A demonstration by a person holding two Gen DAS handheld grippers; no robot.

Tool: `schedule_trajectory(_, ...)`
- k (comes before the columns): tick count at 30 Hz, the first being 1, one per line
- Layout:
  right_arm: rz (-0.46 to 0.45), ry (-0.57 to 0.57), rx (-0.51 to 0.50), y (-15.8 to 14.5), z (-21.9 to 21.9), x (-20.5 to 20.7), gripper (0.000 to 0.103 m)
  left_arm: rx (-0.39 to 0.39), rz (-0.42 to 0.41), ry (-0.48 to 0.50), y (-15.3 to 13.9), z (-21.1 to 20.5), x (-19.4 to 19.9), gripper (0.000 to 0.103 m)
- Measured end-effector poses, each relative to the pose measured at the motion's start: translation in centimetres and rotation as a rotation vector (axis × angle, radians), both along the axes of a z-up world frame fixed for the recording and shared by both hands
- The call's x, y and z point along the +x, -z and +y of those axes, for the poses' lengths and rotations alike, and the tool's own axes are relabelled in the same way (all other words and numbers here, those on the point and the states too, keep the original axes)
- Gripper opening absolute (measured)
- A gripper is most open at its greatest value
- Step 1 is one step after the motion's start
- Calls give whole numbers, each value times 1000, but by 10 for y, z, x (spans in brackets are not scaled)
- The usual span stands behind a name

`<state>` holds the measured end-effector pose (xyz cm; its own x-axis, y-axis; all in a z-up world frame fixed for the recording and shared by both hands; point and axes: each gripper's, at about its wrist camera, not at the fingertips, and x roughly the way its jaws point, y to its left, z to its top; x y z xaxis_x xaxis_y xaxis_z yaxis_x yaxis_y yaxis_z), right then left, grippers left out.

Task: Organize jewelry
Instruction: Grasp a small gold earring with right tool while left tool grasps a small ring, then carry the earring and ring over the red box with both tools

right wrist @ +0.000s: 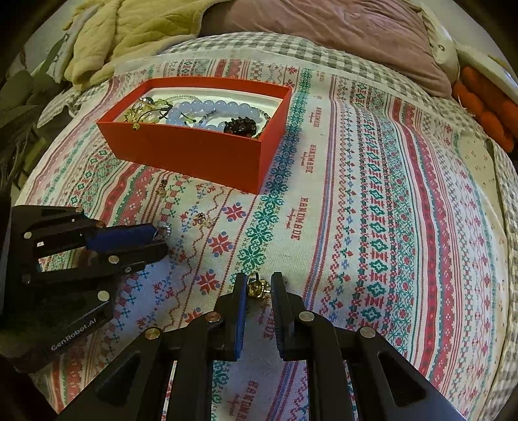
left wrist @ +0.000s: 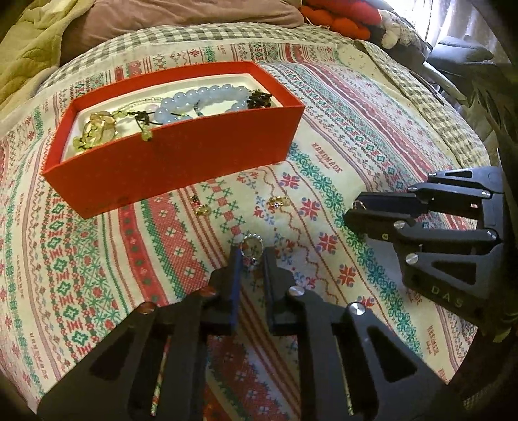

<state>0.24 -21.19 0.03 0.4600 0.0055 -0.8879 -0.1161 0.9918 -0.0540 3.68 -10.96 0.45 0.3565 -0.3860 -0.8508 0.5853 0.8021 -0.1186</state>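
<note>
Atop patterned bedspread — red box, rumpled blankets behind

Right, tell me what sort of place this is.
Most likely a bedroom, with the work done on a bed: a patterned cloth spread over a checked bedcover, a rumpled quilt and a mauve pillow behind the red jewelry box.

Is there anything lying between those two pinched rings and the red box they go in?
Two small gold pieces lie on the cloth between the left gripper, right gripper and the red box. Lifting the rings over them clears them; only the box's wall remains.
</note>
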Motion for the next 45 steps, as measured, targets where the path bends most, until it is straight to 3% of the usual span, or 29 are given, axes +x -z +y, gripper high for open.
schedule_trajectory(23,-2,3,37,-23,16,-2,15,-30,18,-96,-33,40,-2,14)
schedule_trajectory(45,-86,-8,115,-67,41,6,15,-109,-43,-208,-88,83,6,14)
